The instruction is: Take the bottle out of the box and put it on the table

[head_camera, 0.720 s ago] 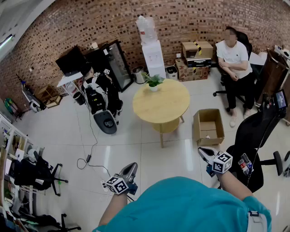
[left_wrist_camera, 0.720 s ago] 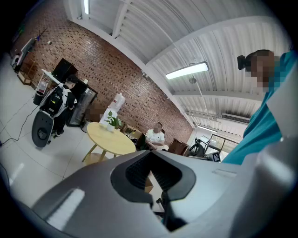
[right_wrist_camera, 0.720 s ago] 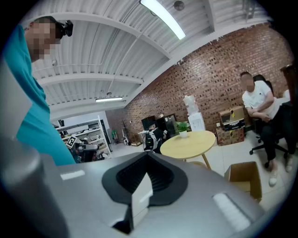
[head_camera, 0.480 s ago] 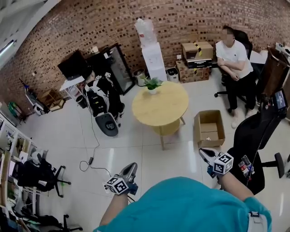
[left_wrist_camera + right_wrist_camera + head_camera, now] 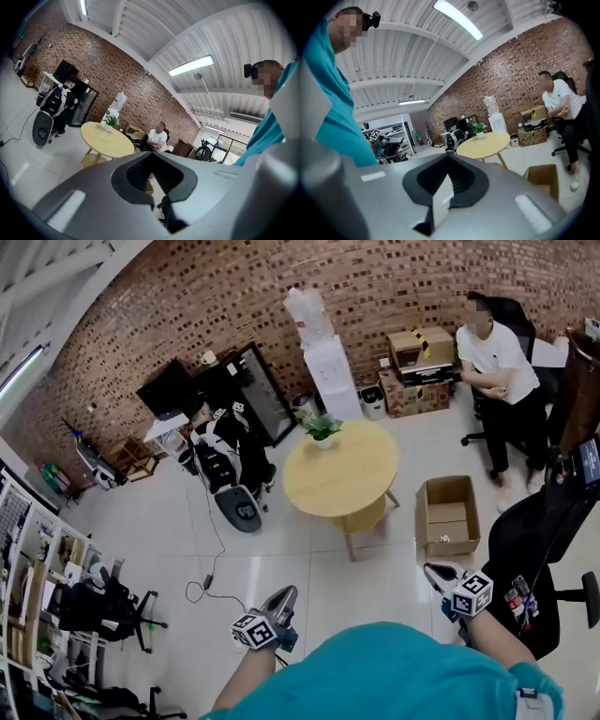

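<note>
L gripper (image 5: 284, 597) & R gripper (image 5: 431, 569) both closed tight, holding nothing. I can't make out the bottle, prob. inside brown cardboard box (image 5: 448, 515) beside round pale wooden table (image 5: 340, 470). I'd approach, spread R jaws first.

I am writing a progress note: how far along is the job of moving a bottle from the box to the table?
Done: nothing yet; the round table carries only a potted plant. In hand: nothing; the left gripper and right gripper are both shut and empty, away from the cardboard box on the floor. Left: everything. A small pale object lies in the box, too small to call a bottle.
</note>
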Demonstrator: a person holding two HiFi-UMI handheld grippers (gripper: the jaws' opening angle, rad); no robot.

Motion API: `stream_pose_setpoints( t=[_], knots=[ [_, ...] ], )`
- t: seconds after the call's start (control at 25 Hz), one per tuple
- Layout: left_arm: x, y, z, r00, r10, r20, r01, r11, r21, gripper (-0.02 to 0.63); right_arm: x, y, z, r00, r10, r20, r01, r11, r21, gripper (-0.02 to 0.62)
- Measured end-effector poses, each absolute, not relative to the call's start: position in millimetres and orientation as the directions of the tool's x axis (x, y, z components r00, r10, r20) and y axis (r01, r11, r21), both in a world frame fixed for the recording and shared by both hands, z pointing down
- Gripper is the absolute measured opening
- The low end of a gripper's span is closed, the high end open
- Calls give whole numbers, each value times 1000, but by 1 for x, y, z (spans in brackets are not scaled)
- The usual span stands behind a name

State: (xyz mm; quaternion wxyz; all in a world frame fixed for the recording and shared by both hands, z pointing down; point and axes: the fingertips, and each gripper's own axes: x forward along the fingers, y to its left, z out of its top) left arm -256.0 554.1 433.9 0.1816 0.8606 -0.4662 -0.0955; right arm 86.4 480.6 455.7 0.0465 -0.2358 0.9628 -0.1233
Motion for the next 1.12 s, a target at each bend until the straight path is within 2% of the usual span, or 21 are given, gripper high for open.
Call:
stream_pose_setpoints(
  t=[0.28, 0.56, 0.76, 0.92, 1.12],
  knots=[
    [-317, 499, 456, 589, -808, -30, -717, -539, 442, 0, 17, 447, 456, -873, -488, 10, -475, 845, -248, 2],
    [-460, 426, 471, 683, -727, -74, -630, -637, 444, 0, -134, 399, 414, -818, -575, -8, -560, 799, -220, 2],
    [-549, 382, 434, 715, -692, -95, -589, -671, 450, 0, -219, 377, 372, -788, -616, 20, -603, 764, -228, 2],
    [-550, 316, 424, 705, -702, -101, -591, -661, 462, 0, -215, 315, 371, -785, -616, 63, -610, 753, -245, 2],
    [-490, 247, 412, 651, -757, -59, -657, -601, 454, 0, -146, 211, 375, -814, -581, 29, -563, 774, -291, 2]
  ],
)
